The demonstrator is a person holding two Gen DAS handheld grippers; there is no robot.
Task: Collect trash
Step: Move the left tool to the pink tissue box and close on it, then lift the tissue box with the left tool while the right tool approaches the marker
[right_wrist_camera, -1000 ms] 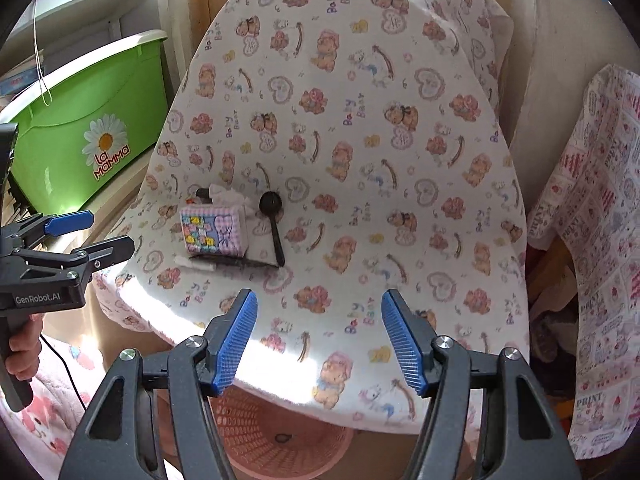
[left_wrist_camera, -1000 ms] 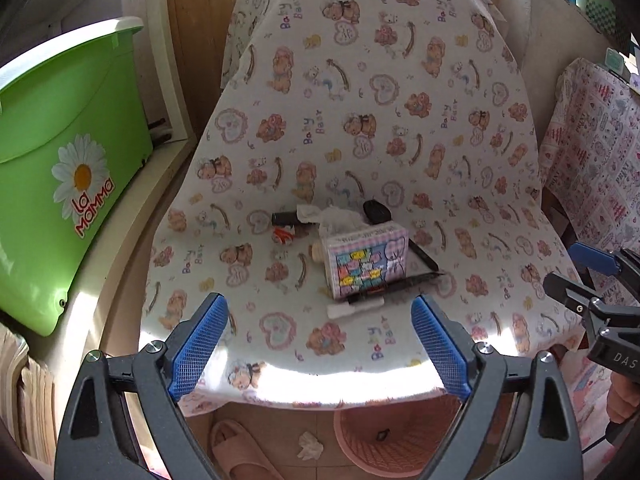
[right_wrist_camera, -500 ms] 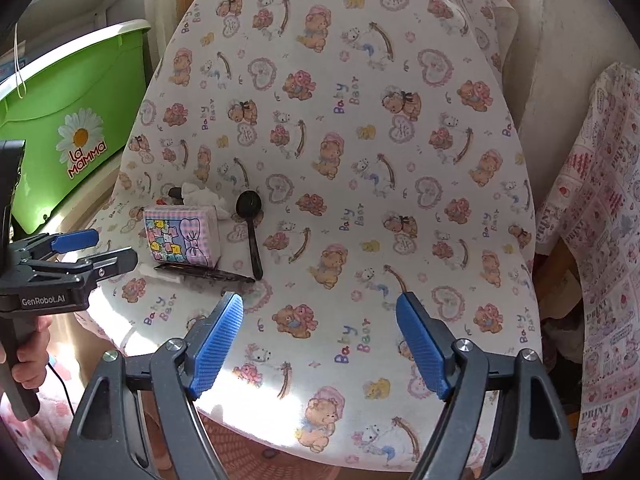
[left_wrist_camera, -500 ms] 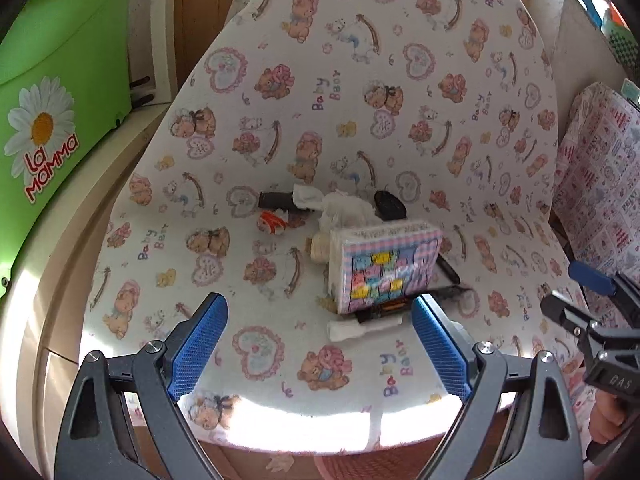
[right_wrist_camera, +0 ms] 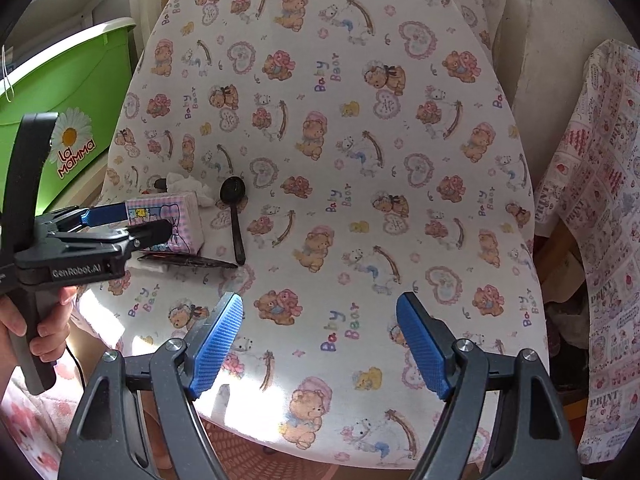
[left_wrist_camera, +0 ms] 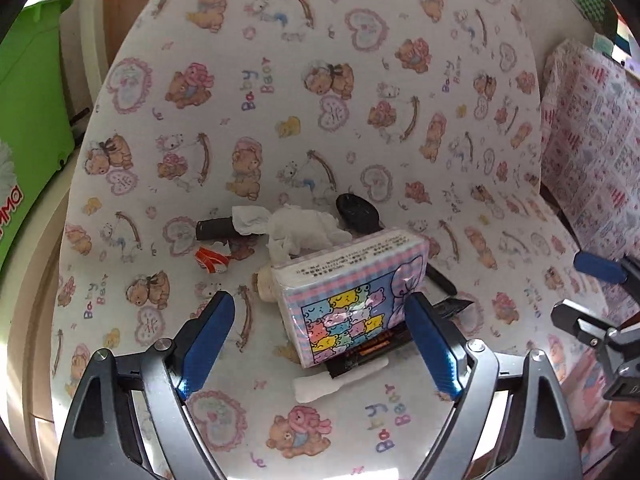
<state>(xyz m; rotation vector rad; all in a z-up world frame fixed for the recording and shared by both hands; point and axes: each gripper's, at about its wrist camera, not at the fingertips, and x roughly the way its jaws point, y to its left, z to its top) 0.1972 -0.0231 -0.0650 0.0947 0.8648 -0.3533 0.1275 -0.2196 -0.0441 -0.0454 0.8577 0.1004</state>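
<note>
A bear-print cloth (left_wrist_camera: pixel 360 80) covers a round table. On it lie a pink tissue pack (left_wrist_camera: pixel 352 300), crumpled white tissues (left_wrist_camera: pixel 296 228), a black spoon (right_wrist_camera: pixel 234 216), a dark wrapper (left_wrist_camera: pixel 372 352), a white stick (left_wrist_camera: pixel 340 378), a red-white scrap (left_wrist_camera: pixel 212 258) and a black tube (left_wrist_camera: pixel 212 229). My left gripper (left_wrist_camera: pixel 320 344) is open, its jaws either side of the tissue pack's near end. My right gripper (right_wrist_camera: pixel 318 344) is open and empty over bare cloth, right of the litter; the left gripper also shows in the right wrist view (right_wrist_camera: pixel 120 224).
A green bin (right_wrist_camera: pixel 68 100) marked "La Mamma" stands to the left. A pink basket (right_wrist_camera: pixel 240 452) sits below the table's near edge. A patterned cloth (right_wrist_camera: pixel 600 240) hangs at the right.
My left gripper has moved forward and down toward the tissue pack, which now lies between its jaws. My right gripper has moved closer to the table.
</note>
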